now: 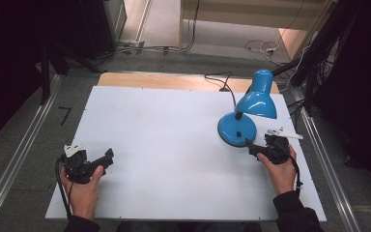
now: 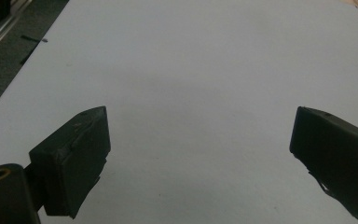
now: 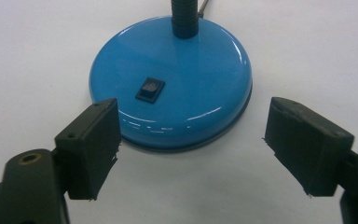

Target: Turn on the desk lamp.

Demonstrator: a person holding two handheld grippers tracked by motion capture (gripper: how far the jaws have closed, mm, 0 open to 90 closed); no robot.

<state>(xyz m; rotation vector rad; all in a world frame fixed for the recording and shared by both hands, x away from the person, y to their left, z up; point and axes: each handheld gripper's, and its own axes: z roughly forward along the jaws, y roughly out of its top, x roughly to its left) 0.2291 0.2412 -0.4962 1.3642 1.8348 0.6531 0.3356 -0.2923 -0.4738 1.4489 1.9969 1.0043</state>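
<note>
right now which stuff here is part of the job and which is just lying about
Likely in play:
- blue desk lamp, with its rocker switch
- right hand-held gripper, open, aimed at the lamp base
- left hand-held gripper, open

Just about:
- white board
- floor cables

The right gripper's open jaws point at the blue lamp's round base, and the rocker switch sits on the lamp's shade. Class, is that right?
One detail is wrong. In the right gripper view the black rocker switch sits on top of the lamp's round base, not its shade. The right gripper does point at the base with open jaws.
</note>
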